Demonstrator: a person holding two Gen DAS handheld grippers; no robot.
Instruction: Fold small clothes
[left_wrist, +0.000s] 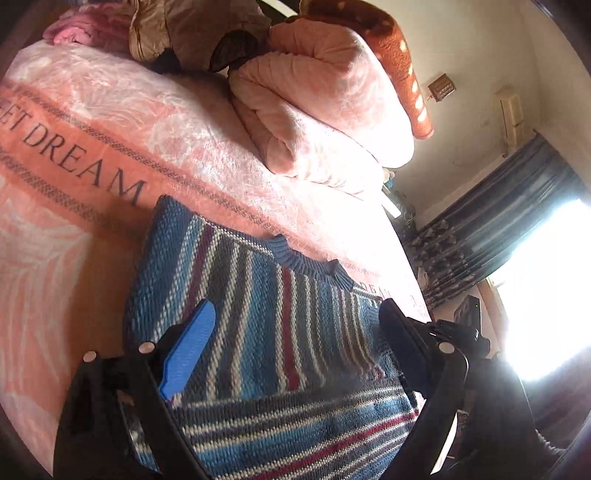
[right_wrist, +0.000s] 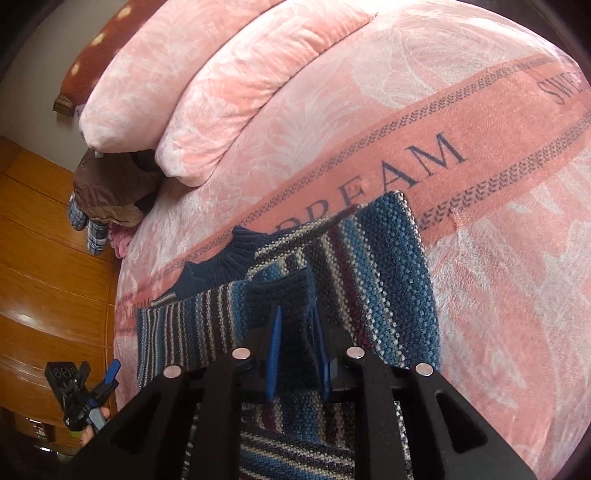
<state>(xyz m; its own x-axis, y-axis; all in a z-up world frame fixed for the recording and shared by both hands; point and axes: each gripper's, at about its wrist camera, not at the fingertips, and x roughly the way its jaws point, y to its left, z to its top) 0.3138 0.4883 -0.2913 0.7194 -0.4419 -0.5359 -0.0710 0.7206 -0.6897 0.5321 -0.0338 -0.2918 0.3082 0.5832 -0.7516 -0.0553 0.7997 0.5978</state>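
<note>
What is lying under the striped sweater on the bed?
The striped sweater lies on a pink blanket printed with "SWEET DREAM". The sweater covers part of that lettering; whether anything else lies beneath it cannot be seen.

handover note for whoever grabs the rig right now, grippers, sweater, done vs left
Right gripper: shut on the sweater, pinching a dark ribbed fold, looks like a cuff.
Left gripper: open over the sweater, holding nothing.
Sweater: lies on the pink blanket, collar facing the rolled quilt.
Done: one side looks folded in across the body.
Left: lay the pinched part down, fold the other side, then fold it in half.
</note>
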